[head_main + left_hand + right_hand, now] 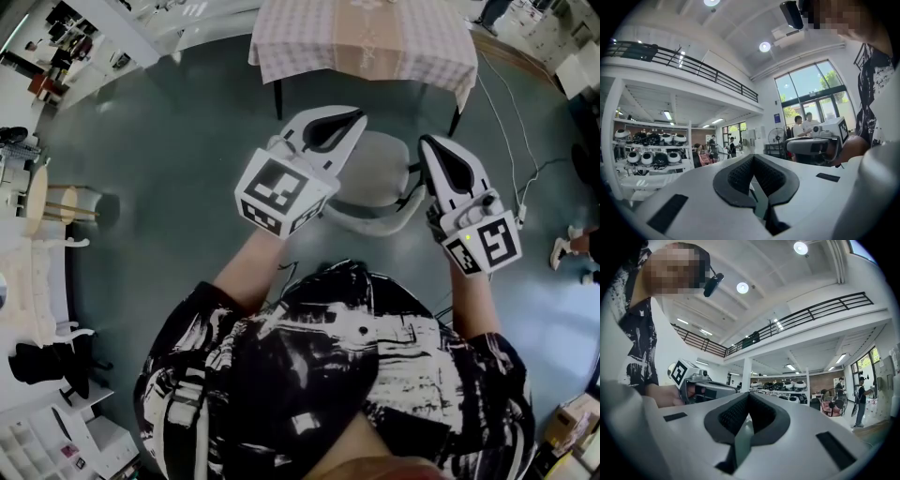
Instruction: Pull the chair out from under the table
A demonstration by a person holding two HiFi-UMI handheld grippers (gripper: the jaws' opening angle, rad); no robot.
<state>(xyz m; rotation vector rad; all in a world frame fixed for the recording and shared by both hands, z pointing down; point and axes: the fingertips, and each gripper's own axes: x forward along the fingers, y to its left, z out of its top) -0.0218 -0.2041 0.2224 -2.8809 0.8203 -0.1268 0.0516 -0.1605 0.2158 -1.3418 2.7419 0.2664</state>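
both tongs are closed tight with nothing between them. the left gripper (349,120) and right gripper (433,147) hang either side of the pale grey moulded plastic chair (375,173), which stands by the near edge of the checked-cloth table (366,47). a pull with the jaws closed would probably slide off the backrest.

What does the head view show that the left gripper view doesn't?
Head view only: the chair in front of the table, and the floor. Left gripper view only: shelves, a fan, windows. Both: the left tool, shut and empty, and the right tool.
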